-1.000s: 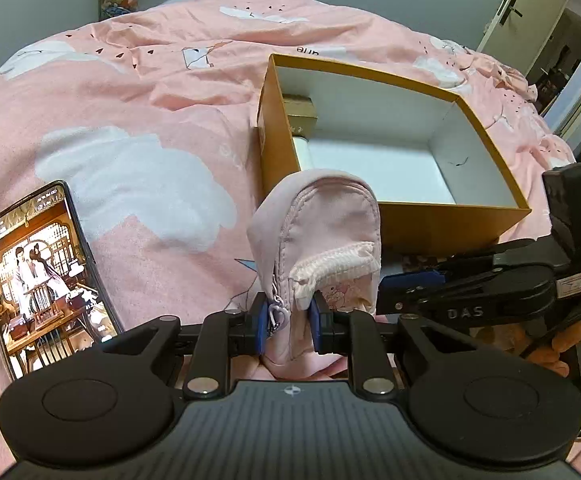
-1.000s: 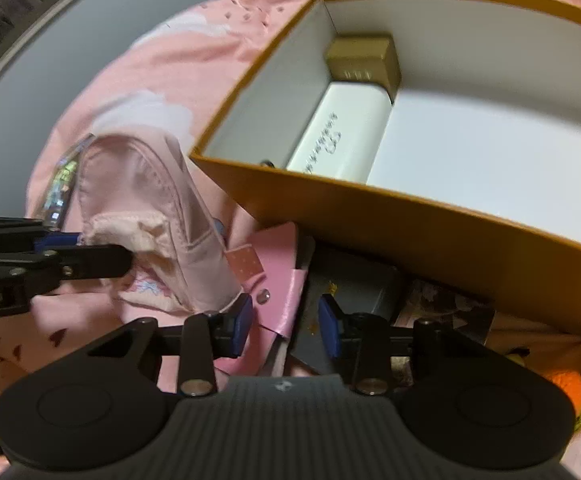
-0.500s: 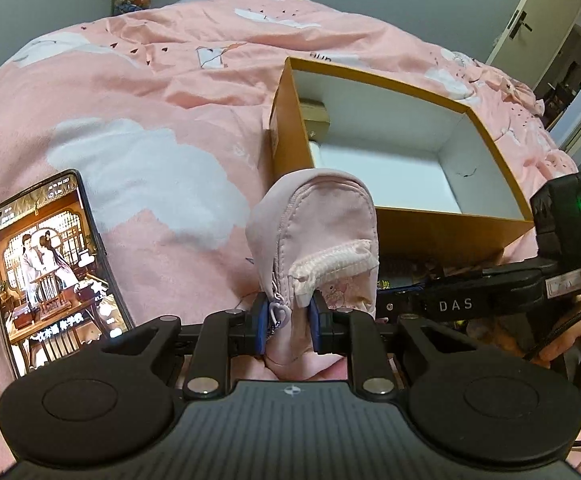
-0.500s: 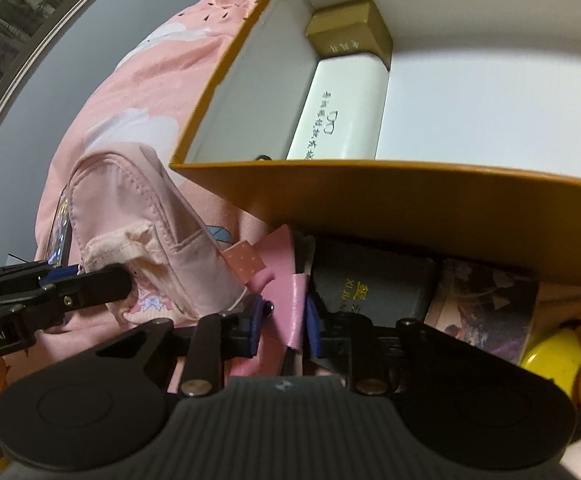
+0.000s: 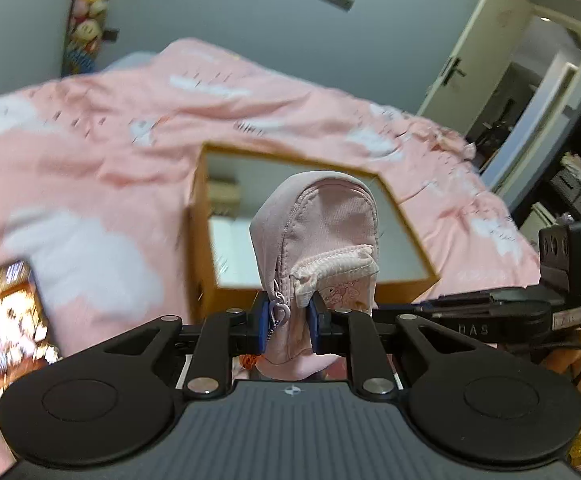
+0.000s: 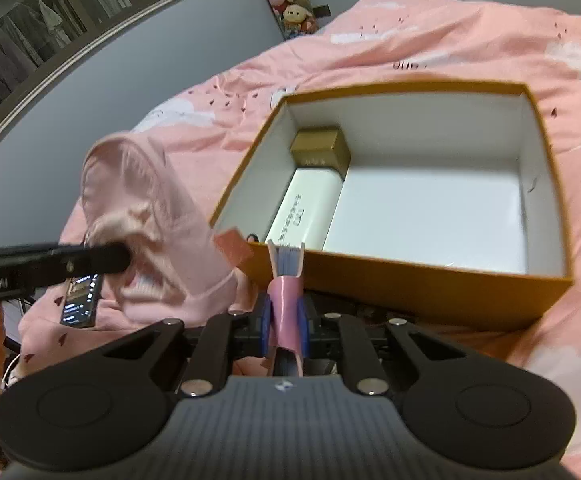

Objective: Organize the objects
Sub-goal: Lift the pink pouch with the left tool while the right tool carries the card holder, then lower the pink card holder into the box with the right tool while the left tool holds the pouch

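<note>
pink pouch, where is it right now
The pink pouch is clamped in the left gripper, held up off the bedspread just in front of the open orange box.

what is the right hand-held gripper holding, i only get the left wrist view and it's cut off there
Observer: The right hand-held gripper has a pink booklet between its pads; its jaws have just been closing on it.
Operator: ok and whats in the box, mine is blurred
Observer: A small gold box and a long white box lie along the left wall of the orange box.
Operator: is the pouch over the opening yet
Observer: Not by the right wrist view: the pink pouch shows left of the box's near corner.
</note>
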